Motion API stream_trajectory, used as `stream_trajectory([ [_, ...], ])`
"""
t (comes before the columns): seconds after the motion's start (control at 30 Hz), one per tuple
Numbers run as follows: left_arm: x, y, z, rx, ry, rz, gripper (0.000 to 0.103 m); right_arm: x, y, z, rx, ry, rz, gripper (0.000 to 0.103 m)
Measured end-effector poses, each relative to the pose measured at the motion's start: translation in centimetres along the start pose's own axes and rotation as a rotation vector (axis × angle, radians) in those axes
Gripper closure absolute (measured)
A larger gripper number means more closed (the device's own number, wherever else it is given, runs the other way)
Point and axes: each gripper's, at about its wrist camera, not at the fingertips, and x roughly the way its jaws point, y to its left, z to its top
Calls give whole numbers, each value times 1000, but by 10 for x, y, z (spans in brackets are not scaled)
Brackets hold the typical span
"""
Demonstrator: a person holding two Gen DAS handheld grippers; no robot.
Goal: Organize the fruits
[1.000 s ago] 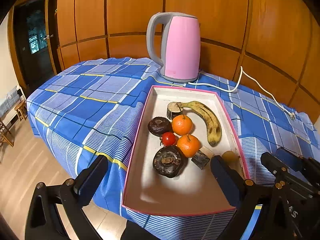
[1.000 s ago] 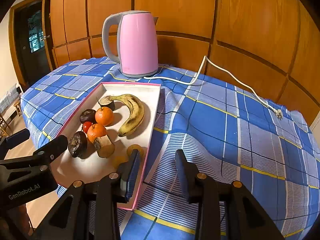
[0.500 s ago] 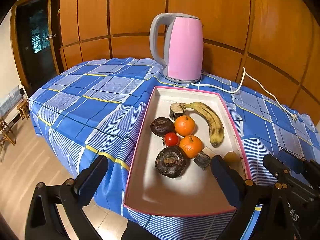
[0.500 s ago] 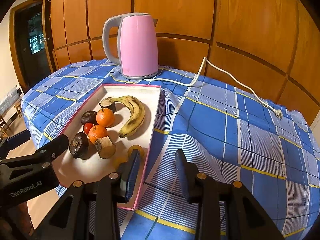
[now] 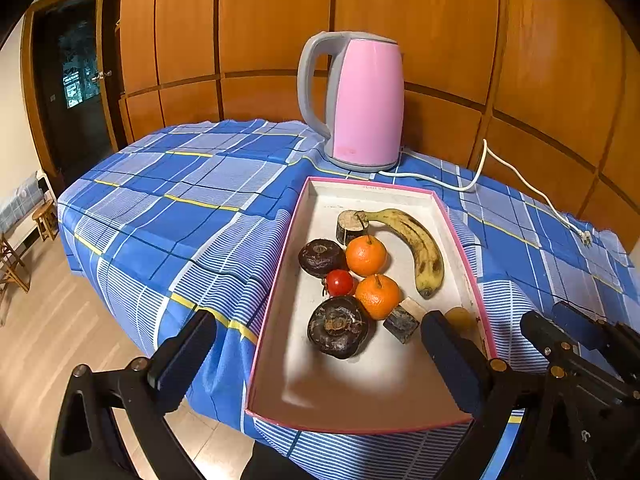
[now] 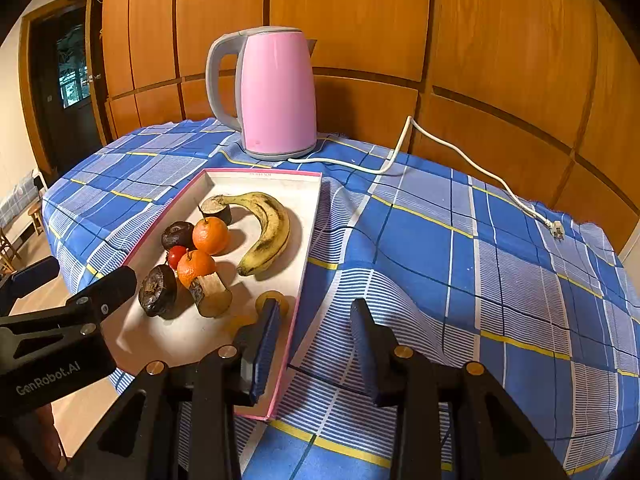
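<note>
Fingers of both the left gripper (image 5: pixel 316 354) and right gripper (image 6: pixel 316 344) stand apart, empty, above the near end of the tray (image 5: pixel 456 222). Its fruits cluster tightly; grabbing an orange (image 5: pixel 377 296) risks rolling the tomato (image 5: pixel 339 282).

Left gripper (image 5: pixel 318 354) is hovering with jaws spread wide, gripping nothing; right gripper (image 6: pixel 316 346) is hanging alongside, jaws narrowly parted, likewise empty
</note>
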Motion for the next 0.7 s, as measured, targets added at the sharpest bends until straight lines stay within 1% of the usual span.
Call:
stream_trajectory([
  [0.7, -2, -2, 2, 4, -4, -5, 0, 0, 1, 1, -12, 2, 2, 66],
])
